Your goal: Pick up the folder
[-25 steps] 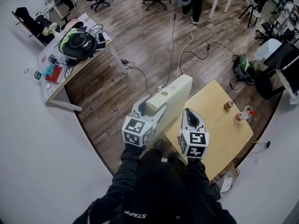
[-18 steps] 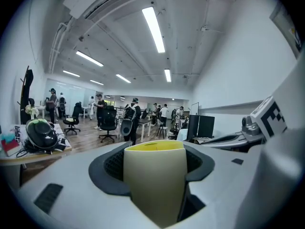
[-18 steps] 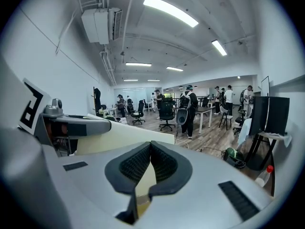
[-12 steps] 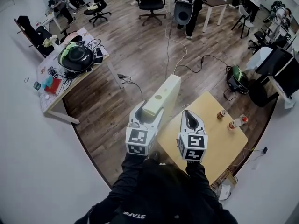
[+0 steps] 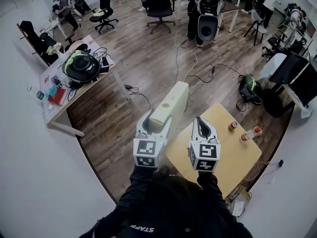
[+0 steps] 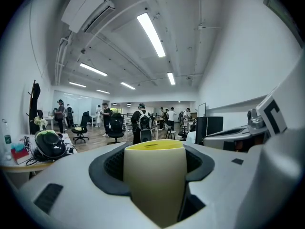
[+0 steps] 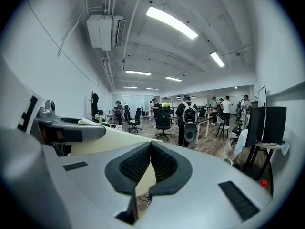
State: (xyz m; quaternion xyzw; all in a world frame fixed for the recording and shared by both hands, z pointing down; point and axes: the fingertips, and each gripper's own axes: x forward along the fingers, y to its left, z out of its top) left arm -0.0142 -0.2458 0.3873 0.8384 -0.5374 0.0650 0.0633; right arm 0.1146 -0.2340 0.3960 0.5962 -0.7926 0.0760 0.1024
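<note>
A thick cream folder (image 5: 171, 104) sticks out forward and up from my left gripper (image 5: 154, 124), held in the air to the left of the wooden table (image 5: 237, 157). In the left gripper view the folder's end (image 6: 155, 180) fills the gap between the dark pads, which press on both its sides. My right gripper (image 5: 198, 120) hangs beside it over the table's near left part, jaws shut with nothing between them. In the right gripper view the pads (image 7: 136, 163) meet at the tip, and the folder (image 7: 112, 142) shows to the left.
A can (image 5: 232, 126) and a bottle (image 5: 249, 133) stand at the table's far right. A cluttered desk (image 5: 54, 100) with a black helmet (image 5: 80, 67) is at the left. Cables (image 5: 190, 76) run over the wood floor. Office chairs and standing people fill the back.
Both grippers have risen a little, the left one carrying the folder up with it. The folder's far end has swung slightly left. Neither grip has changed.
</note>
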